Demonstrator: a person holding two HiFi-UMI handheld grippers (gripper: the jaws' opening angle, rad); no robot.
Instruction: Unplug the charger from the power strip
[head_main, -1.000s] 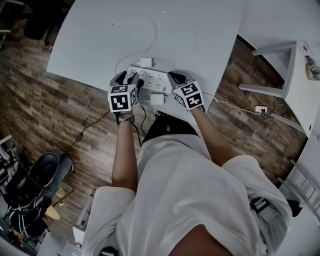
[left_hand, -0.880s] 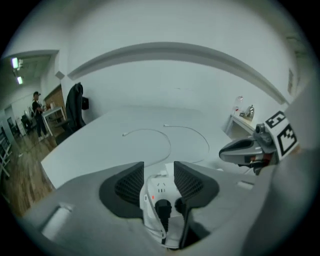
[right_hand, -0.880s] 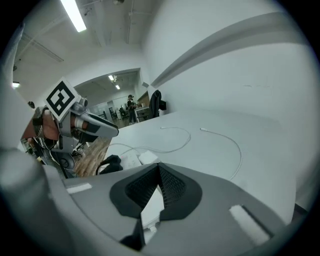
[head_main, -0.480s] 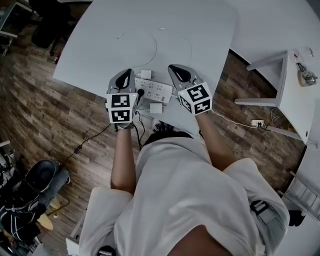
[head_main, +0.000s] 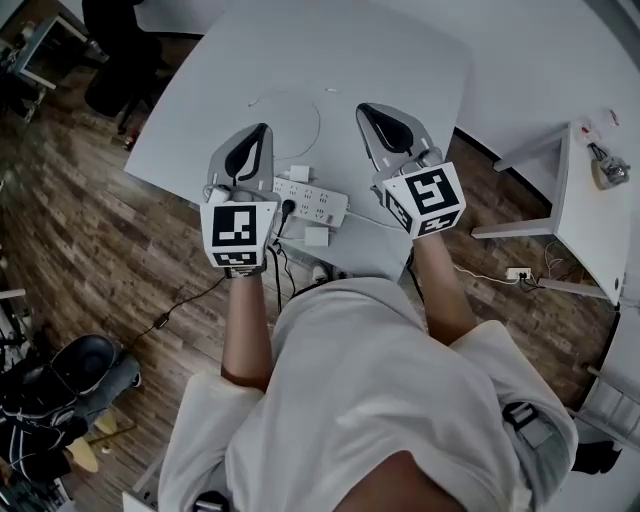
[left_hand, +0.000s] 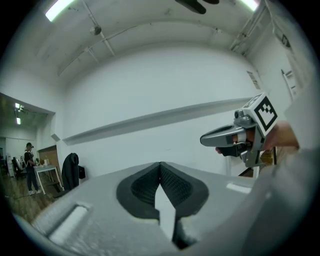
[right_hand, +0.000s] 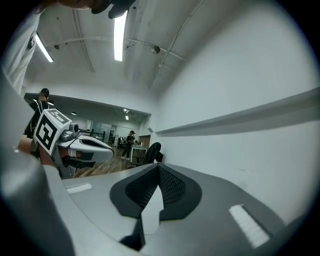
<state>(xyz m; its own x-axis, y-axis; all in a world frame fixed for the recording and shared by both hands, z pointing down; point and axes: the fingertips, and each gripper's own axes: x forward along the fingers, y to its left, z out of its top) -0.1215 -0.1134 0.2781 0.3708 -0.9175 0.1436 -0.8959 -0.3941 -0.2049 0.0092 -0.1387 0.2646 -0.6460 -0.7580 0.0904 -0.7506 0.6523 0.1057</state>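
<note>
In the head view the white power strip (head_main: 312, 200) lies near the front edge of the white table (head_main: 400, 70). A black plug (head_main: 287, 208) sits in its left end. One white charger block (head_main: 298, 173) rests against the strip's far side, and another (head_main: 316, 236) against its near side. I cannot tell whether either is plugged in. My left gripper (head_main: 264, 130) (left_hand: 160, 165) and right gripper (head_main: 364, 108) (right_hand: 159, 166) are raised well above the strip, pointing level, both shut and empty. Each gripper view shows the other gripper: the right one (left_hand: 232, 139), the left one (right_hand: 82, 145).
A thin white cable (head_main: 300, 105) loops over the table beyond the strip. A white side table (head_main: 590, 210) stands at the right and a dark chair (head_main: 115, 75) at the upper left. Cords trail over the wooden floor (head_main: 190, 300). A person (left_hand: 30, 167) stands far off.
Both grippers have risen from beside the power strip toward the camera and tipped from pointing down to level. Strip, chargers and black plug stay where they were.
</note>
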